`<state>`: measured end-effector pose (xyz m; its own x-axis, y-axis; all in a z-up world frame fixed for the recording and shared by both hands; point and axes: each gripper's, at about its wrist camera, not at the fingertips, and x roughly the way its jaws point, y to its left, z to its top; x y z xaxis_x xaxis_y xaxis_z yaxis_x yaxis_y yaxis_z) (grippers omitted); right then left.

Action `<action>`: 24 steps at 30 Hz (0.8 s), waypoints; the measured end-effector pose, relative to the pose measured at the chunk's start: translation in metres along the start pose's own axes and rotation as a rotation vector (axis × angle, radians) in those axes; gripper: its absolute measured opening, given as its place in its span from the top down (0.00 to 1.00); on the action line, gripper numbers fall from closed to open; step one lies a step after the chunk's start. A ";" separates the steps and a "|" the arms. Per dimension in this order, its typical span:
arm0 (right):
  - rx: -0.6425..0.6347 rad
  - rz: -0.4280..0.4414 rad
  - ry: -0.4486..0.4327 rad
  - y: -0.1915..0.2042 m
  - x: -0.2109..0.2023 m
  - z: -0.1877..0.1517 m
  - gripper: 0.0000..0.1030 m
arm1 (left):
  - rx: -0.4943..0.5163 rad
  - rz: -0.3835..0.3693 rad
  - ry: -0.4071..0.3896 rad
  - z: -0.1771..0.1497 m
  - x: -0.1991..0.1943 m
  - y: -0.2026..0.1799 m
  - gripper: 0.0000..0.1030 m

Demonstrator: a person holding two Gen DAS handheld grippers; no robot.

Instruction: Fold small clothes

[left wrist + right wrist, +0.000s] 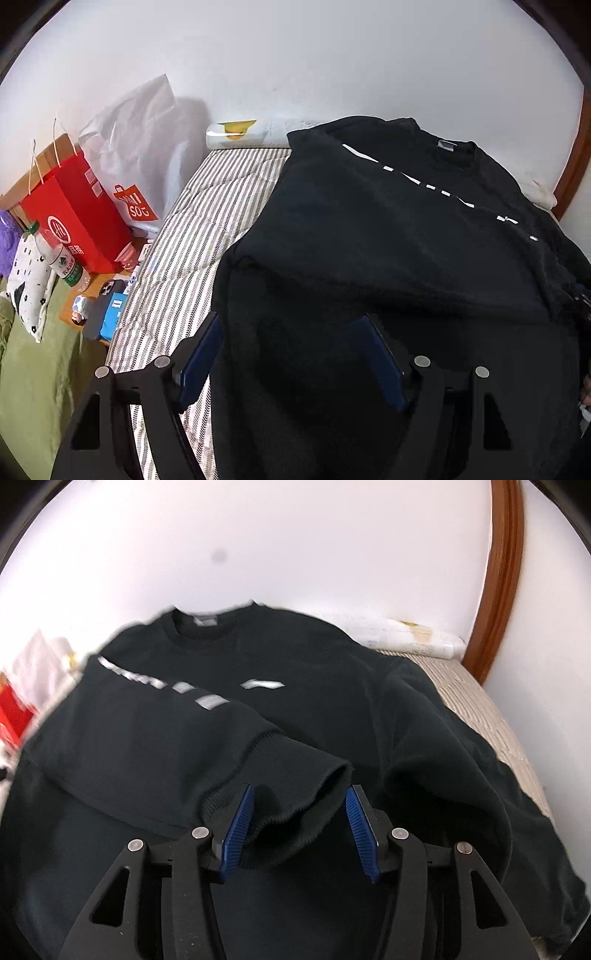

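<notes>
A black sweatshirt (332, 709) lies spread across a bed with a striped cover (192, 236), its collar toward the white wall and one sleeve folded across the chest, the ribbed cuff (295, 797) ending just in front of the right gripper (299, 805). That gripper's blue pads (240, 823) stand apart on either side of the cuff; the left pad appears to brush the fabric, the right one sits clear of it, and nothing is clamped. The left gripper (288, 328) hangs over the near edge of the sweatshirt with its fingers spread wide, dark cloth beneath and between them, one finger over the cover's edge; whether the cloth touches the pads cannot be made out against the black. Beside the bed, to the left, a red paper bag (74, 221), a white plastic bag (140, 147) and a water bottle (62, 258) crowd a small wooden stand.
</notes>
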<state>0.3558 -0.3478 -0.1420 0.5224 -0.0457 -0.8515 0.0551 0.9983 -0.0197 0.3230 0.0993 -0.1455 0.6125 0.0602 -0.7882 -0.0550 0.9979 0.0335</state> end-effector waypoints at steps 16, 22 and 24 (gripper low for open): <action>0.082 0.120 -0.067 -0.030 -0.010 0.016 0.94 | 0.030 -0.021 0.009 0.001 0.003 -0.023 0.28; 0.010 0.181 -0.112 0.005 -0.021 0.017 0.59 | 0.032 -0.055 0.009 -0.001 0.005 -0.030 0.28; -0.027 0.165 -0.084 0.018 -0.010 0.015 0.59 | 0.033 -0.063 0.006 -0.002 0.003 -0.031 0.28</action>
<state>0.3646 -0.3301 -0.1261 0.5920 0.1173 -0.7973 -0.0594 0.9930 0.1020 0.3248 0.0686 -0.1506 0.6095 -0.0030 -0.7928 0.0094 0.9999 0.0035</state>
